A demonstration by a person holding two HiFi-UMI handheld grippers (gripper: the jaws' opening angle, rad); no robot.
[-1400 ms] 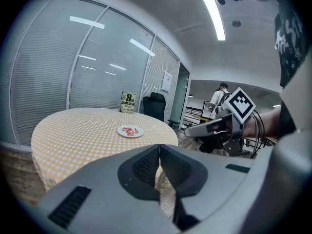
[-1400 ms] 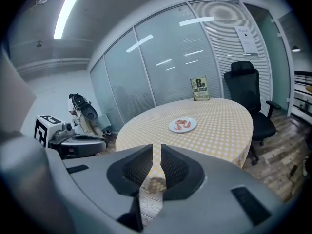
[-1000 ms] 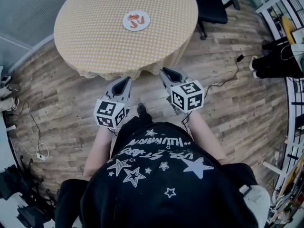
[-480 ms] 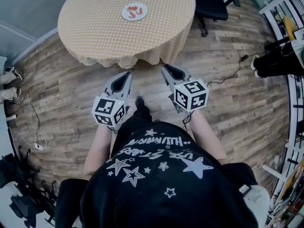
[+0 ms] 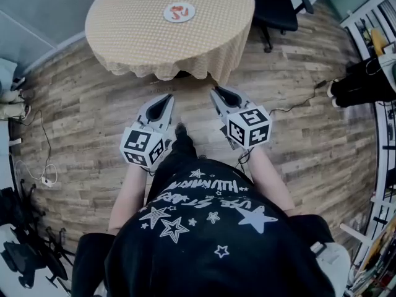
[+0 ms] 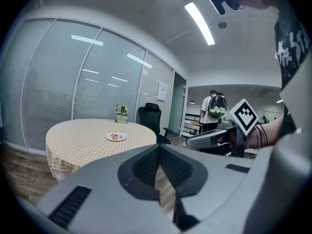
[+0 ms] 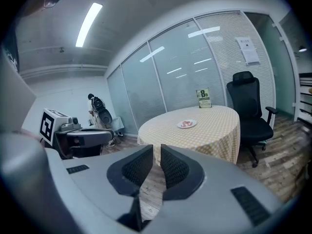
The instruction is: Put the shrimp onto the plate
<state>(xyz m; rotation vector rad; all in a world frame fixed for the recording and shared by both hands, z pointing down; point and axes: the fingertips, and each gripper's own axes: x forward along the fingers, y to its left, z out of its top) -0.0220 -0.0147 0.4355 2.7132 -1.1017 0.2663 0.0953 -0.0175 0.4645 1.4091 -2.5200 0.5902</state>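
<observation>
Shrimp point(image 5: 179, 10) sit on plate point(image 5: 167, 15), mid-bench point(image 5: 142, 39). Left claw point(image 5: 164, 98) and right claw point(image 5: 216, 92), both closed and empty, are now farther from bench. Task looks done.

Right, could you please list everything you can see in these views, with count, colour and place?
table: one, round, yellow checked cloth, ahead of the person
plate: one, white, on the table
shrimp: a few, count unclear, pink-red, on the plate
sign card: one, pale with dark print, upright at the table's far edge
office chair: one, black, right of the table
floor: wooden planks, brown-grey
bystander: one, wearing a backpack, in the room behind
left gripper: grey, jaws together, empty, held above the floor
right gripper: grey, jaws closed to a thin slit, empty, beside the left one
</observation>
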